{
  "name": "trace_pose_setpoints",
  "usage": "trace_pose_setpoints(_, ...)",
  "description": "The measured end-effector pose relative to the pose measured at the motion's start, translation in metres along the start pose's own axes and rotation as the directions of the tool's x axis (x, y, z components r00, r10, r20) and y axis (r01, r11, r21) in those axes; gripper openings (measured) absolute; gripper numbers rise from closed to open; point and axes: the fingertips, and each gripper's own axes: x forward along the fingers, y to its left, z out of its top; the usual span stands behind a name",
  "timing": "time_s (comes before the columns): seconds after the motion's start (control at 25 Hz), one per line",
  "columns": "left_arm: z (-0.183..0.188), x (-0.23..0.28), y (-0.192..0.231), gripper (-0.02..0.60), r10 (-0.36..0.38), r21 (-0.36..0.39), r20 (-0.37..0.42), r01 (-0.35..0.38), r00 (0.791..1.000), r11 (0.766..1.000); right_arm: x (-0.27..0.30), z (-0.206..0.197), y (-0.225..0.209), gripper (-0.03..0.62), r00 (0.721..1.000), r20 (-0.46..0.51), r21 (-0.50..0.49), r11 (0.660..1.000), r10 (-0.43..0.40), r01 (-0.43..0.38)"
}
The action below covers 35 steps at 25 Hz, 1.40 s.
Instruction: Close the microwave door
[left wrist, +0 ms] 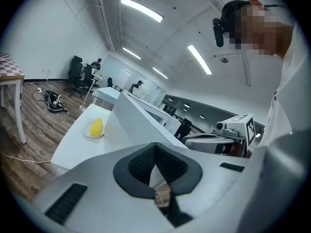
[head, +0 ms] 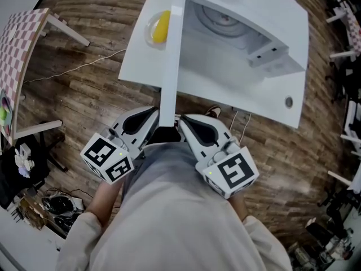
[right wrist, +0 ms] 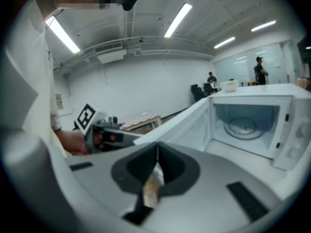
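Flanking one door (head: 171,61), two tools (head: 153,115) (head: 185,122)

Left gripper (head: 151,116) fingers together, right gripper (head: 186,122) likewise

No words, brands or numbers are showing legibly. The cube (head: 108,158) on the left tool (head: 152,114) and its twin on the right tool (head: 186,121) are carrying only black-and-white square patterns. A far wall notice (right wrist: 59,101) is reading as blur.

Left gripper (left wrist: 156,173) jaws pressed together. Open microwave door (left wrist: 141,125) just ahead; corn cob (left wrist: 96,127) on plate (left wrist: 87,130), white table (left wrist: 68,149).
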Motion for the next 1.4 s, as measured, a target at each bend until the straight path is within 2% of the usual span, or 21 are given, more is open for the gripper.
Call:
trace_pose_setpoints(0.24, 0.005, 0.004, -0.007, 0.014, -0.029, -0.021, 0.009, 0.029, 1.000, 0.999, -0.010, 0.000, -0.015, 0.023, 0.999, -0.006, 0.006, 0.999, -0.033, 0.033)
trace_pose_setpoints(0.64, 0.003, 0.016, -0.020, 0.014, -0.082, 0.002, -0.011, 0.082, 0.997, 0.997, -0.019, -0.001, -0.024, 0.023, 0.998, 0.004, 0.032, 0.998, -0.061, 0.060)
trace_pose_setpoints(1.4, -0.001, 0.048, -0.047, 0.014, -0.174, 0.000, -0.057, 0.174, 0.983, 0.985, -0.048, -0.005, -0.053, 0.023, 0.992, 0.042, 0.138, 0.984, -0.119, 0.112)
